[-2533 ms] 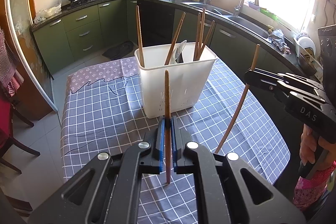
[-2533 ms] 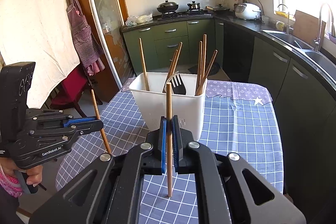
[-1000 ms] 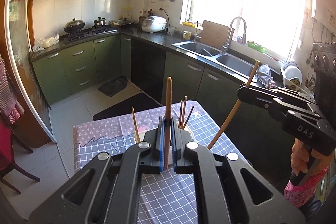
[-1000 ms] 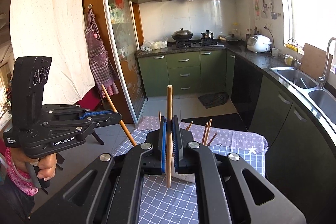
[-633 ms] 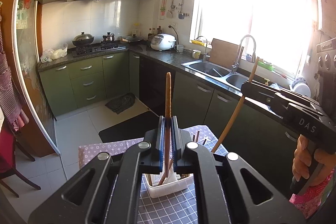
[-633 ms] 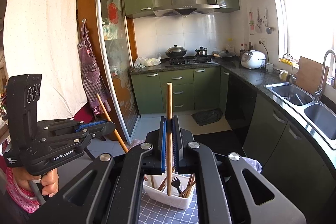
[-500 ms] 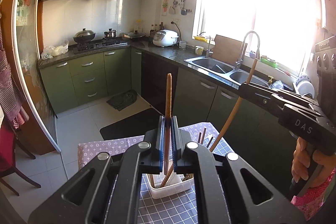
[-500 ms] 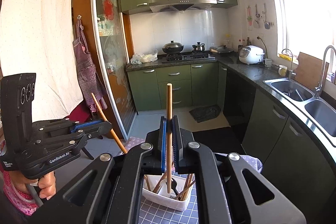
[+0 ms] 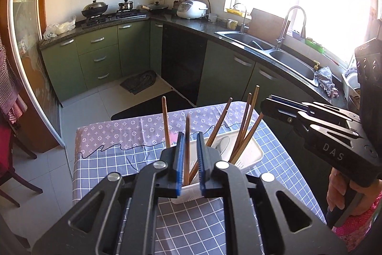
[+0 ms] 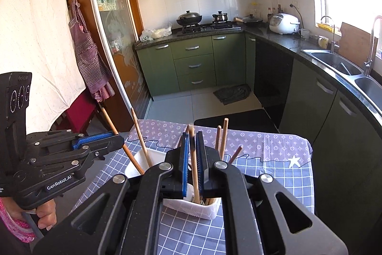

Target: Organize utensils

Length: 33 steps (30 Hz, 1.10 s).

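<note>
A white utensil bin (image 9: 252,157) (image 10: 195,208) stands on the checked tablecloth (image 9: 114,159) and holds several wooden chopsticks (image 9: 248,116) and a spoon. My left gripper (image 9: 191,138) hovers just above the bin's near end. Its jaws are opening, and a blurred chopstick (image 9: 187,149) hangs loose between the blue pads with its lower end in the bin. My right gripper (image 10: 192,135) is over the bin too, jaws opening, and a tilted chopstick (image 10: 194,173) slips between its pads into the bin. Each gripper shows in the other's view, the right gripper (image 9: 265,106) and the left gripper (image 10: 114,140).
The table (image 10: 286,159) is small, with its edges close around the bin. A red chair (image 10: 78,109) stands left of it. Green cabinets (image 9: 100,59), a stove and a sink counter (image 9: 262,47) line the far walls. A person's hands (image 9: 339,192) hold the gripper handles.
Both grippers have come down from high above the table to just over the bin. Their jaws have parted, and both chopsticks have slid down into the bin.
</note>
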Each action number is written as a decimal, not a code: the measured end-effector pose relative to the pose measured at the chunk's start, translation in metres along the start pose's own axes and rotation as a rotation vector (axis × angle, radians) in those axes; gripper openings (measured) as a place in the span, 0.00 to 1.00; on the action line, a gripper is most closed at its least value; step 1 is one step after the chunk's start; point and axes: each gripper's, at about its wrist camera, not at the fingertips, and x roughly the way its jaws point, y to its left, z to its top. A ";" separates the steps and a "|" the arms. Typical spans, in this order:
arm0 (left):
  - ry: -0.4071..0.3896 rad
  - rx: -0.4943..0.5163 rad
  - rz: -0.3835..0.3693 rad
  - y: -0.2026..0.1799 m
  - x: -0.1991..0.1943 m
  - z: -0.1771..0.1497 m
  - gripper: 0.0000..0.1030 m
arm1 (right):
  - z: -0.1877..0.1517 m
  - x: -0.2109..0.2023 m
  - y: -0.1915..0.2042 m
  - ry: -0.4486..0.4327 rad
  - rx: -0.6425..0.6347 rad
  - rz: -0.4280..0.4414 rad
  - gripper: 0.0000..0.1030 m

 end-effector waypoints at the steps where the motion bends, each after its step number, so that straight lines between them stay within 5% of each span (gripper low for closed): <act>1: -0.005 -0.002 0.001 0.000 -0.001 -0.003 0.30 | -0.002 -0.002 0.001 -0.006 -0.001 -0.003 0.18; 2: -0.013 -0.003 0.002 0.000 -0.002 -0.005 0.39 | -0.005 -0.005 0.001 -0.014 -0.004 -0.006 0.20; 5: -0.052 -0.004 0.016 -0.002 -0.014 -0.014 0.43 | -0.019 -0.024 0.004 -0.051 -0.006 -0.008 0.20; 11: -0.176 -0.018 0.021 -0.008 -0.062 -0.045 0.78 | -0.073 -0.080 0.006 -0.133 0.010 -0.026 0.45; 17: -0.240 0.004 0.094 -0.020 -0.100 -0.098 0.92 | -0.143 -0.116 0.008 -0.149 0.023 -0.060 0.73; 23: -0.234 -0.047 0.103 -0.027 -0.124 -0.142 0.93 | -0.195 -0.146 0.022 -0.193 0.009 -0.100 0.95; 33: -0.233 -0.058 0.149 -0.030 -0.161 -0.194 0.93 | -0.225 -0.186 0.047 -0.196 -0.033 -0.145 0.96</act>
